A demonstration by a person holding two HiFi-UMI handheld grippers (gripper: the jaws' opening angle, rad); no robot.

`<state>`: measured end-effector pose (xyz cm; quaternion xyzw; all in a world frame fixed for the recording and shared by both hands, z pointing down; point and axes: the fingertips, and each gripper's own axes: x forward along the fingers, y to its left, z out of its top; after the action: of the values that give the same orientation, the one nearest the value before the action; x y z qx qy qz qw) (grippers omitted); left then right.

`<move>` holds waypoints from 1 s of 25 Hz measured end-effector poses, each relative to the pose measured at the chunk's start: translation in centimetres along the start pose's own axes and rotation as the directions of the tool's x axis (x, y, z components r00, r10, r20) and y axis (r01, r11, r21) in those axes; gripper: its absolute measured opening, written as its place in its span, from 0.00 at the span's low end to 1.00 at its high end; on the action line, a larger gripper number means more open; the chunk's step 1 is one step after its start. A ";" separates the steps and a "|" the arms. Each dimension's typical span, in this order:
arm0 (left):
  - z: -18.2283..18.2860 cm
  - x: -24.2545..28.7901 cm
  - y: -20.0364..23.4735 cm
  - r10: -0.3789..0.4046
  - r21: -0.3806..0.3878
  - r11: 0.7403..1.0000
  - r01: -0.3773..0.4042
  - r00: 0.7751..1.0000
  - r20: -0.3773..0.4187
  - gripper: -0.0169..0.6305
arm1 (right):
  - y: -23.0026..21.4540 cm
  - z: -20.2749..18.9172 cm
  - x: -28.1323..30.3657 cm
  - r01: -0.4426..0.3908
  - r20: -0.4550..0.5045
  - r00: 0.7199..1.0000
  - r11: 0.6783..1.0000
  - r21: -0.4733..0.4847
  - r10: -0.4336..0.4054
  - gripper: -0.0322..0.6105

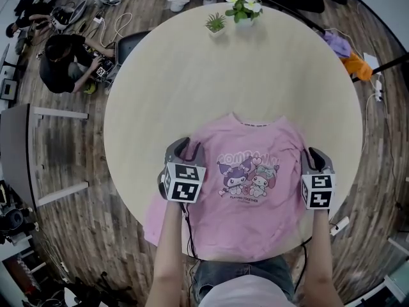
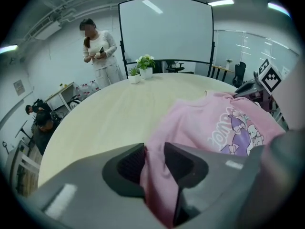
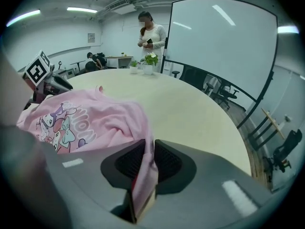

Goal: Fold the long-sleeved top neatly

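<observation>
A pink long-sleeved top (image 1: 249, 197) with a cartoon print lies face up on the near part of the round table (image 1: 192, 82), its hem hanging over the near edge. My left gripper (image 1: 186, 147) is shut on the top's left side, and pink cloth (image 2: 157, 175) runs between its pads. My right gripper (image 1: 312, 155) is shut on the top's right side, with a fold of cloth (image 3: 145, 168) pinched in its jaws. A pink sleeve (image 1: 155, 216) droops off the table at the lower left.
Two small potted plants (image 1: 235, 10) stand at the table's far edge. A person (image 2: 100, 51) stands beyond the table, and another (image 1: 64, 59) crouches on the floor at the left among cables. A large whiteboard (image 2: 164, 32) stands behind the table.
</observation>
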<state>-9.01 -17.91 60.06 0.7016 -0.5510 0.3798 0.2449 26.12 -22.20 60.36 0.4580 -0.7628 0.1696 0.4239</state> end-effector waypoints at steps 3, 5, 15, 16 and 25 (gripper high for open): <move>0.1 0.3 0.2 0.023 0.019 1.000 -0.024 1.000 0.008 0.12 | 0.0 -0.2 0.2 0.003 -0.002 1.000 1.000 -0.006 -0.003 0.12; 0.2 0.4 0.4 0.043 0.044 0.998 -0.043 0.999 0.005 0.10 | -0.1 -0.1 0.1 0.002 0.005 1.000 1.000 0.000 -0.002 0.12; 4.1 -0.7 4.1 0.163 0.114 0.978 -0.174 0.982 0.100 0.08 | -2.0 4.7 -0.4 0.017 0.116 0.993 1.000 -0.009 -0.016 0.11; 4.7 -0.6 4.7 0.173 0.118 0.976 -0.185 0.979 0.109 0.08 | -2.2 5.5 -0.1 0.015 0.127 0.992 1.000 -0.018 -0.013 0.11; 7.3 0.1 7.1 0.226 0.161 0.955 -0.250 0.962 0.153 0.08 | -2.7 9.2 2.1 0.001 0.140 0.990 0.996 -0.093 0.012 0.12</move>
<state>-13.85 -25.49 55.33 0.6729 -0.6103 0.4068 0.0964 23.43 -30.72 56.34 0.4463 -0.7991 0.1026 0.3896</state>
